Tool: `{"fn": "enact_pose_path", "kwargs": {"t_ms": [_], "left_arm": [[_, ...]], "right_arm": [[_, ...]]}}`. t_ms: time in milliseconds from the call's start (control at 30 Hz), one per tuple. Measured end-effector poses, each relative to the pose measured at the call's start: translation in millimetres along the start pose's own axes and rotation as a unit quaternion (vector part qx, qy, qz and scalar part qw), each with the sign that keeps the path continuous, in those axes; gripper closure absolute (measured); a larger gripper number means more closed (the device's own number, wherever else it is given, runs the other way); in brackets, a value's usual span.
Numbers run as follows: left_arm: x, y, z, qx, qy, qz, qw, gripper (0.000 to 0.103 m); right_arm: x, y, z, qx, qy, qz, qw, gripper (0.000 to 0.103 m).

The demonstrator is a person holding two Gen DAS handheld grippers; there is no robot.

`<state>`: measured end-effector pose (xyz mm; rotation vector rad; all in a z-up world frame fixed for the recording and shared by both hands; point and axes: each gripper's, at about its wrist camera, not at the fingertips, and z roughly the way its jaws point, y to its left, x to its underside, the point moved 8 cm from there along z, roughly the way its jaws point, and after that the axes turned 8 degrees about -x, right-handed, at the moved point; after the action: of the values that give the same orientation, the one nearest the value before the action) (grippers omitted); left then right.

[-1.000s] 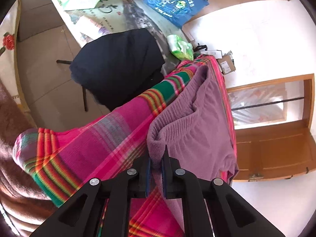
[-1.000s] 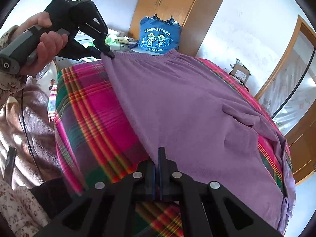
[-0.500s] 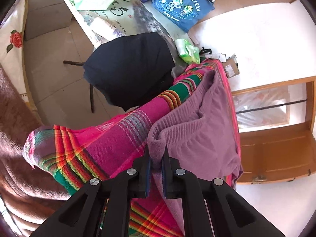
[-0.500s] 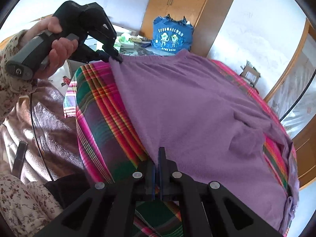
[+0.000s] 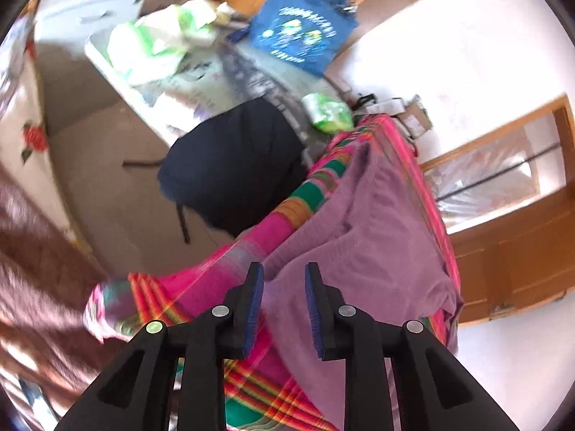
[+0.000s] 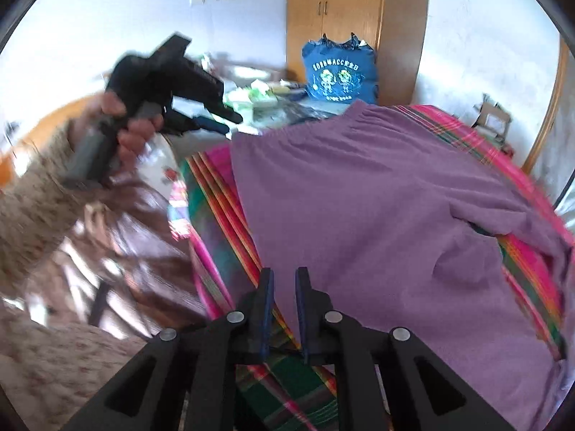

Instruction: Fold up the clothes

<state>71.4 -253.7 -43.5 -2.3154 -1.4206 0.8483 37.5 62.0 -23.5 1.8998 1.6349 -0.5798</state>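
Observation:
A purple garment point(image 6: 377, 215) lies spread flat on a bright plaid blanket point(image 6: 215, 222). My right gripper point(image 6: 284, 276) hovers over the garment's near edge with its jaws opening and nothing pressed between the pads. My left gripper point(image 5: 284, 273) is lifted above the garment's point(image 5: 363, 251) far corner, its jaws opening, the cloth lying below and free of the pads. In the right wrist view the left gripper point(image 6: 230, 122) is held up in a hand, off the cloth.
A dark chair back point(image 5: 230, 168) stands beside the bed. Behind it a cluttered table point(image 5: 187, 68) carries a blue bag point(image 5: 302, 32) and green packets. A brown quilt point(image 6: 118, 244) lies at the left. A wooden wardrobe point(image 6: 352, 10) and door frame point(image 5: 503, 222) stand at the right.
Both grippers have let go of the purple garment and risen off it, jaws parting. The garment now lies flat on the plaid blanket.

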Motion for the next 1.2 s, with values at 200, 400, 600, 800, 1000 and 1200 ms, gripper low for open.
{"fn": "enact_pose_path", "kwargs": {"t_ms": [200,400,600,800,1000,1200], "left_arm": [[-4,-47,16,0.014,0.037,0.082,0.9959,0.074],[5,-55,29,-0.002,0.036,0.129,0.9909,0.074],[-1,-42,30,-0.04,-0.004,0.158,0.9866,0.073],[-2,-37,41,-0.056,0.005,0.181,0.9819,0.068],[-3,-29,50,-0.065,0.007,0.179,0.9817,0.068],[3,-28,51,-0.06,0.016,0.191,0.9796,0.068]], "right_arm": [[-28,-31,-16,-0.028,-0.022,0.04,0.999,0.091],[-83,-84,-7,-0.021,-0.027,0.065,0.997,0.09],[-153,-142,33,-0.002,-0.014,0.087,0.996,0.085],[-220,-170,98,-0.032,0.014,0.114,0.993,0.076],[-254,-171,169,0.002,0.053,0.083,0.995,0.075],[-274,-188,207,0.024,0.077,0.102,0.991,0.075]]}}
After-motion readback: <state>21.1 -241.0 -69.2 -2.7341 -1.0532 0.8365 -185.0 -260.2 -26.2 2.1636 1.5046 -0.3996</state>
